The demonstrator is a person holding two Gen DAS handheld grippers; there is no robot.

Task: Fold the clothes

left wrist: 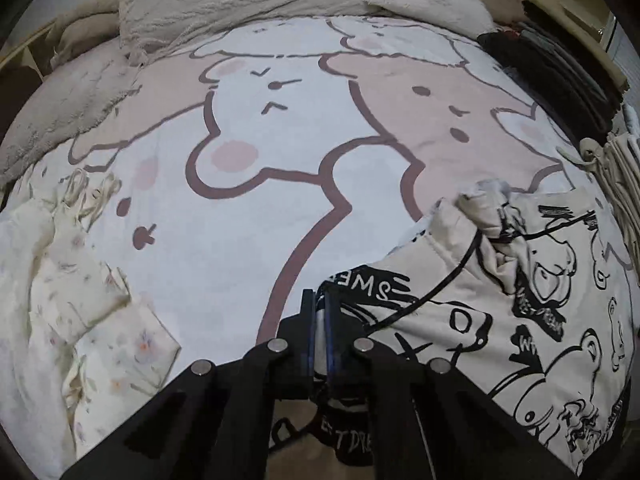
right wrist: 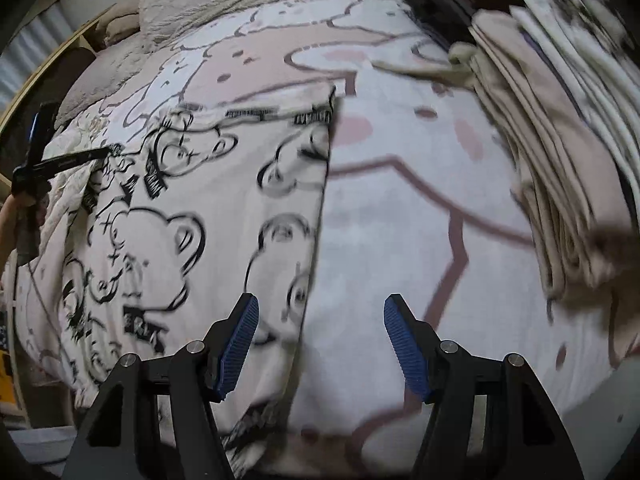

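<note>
Cream cotton printed with black cartoon bears made up the garment (right wrist: 192, 216) in hand, and it lay spread on the bed (left wrist: 248, 208), over a pink and white bear-print cover. The left gripper (left wrist: 319, 344) had its jaws nearly shut on a bunched black-printed edge of that garment, at the near edge of the bed, with the rest of the cloth running off toward 2 o'clock in the left wrist view, where a rumpled part stood up. The right gripper (right wrist: 320, 344) hovered with jaws wide and nothing between them; the garment's straight side edge ran from about 12 o'clock down to 6 o'clock just inside its left jaw, so the cloth lay at its 10 o'clock. By my reading the long axis ran away from the person, and the right gripper was nearer that free edge. Readable print included "SWEET" upside down beside the left jaws and "T DRE" below them, probably "SWEET DREAM". A floral garment (left wrist: 80, 300) lay at 9 o'clock, a stack of folded clothes (right wrist: 560, 160) at 2 o'clock.
</note>
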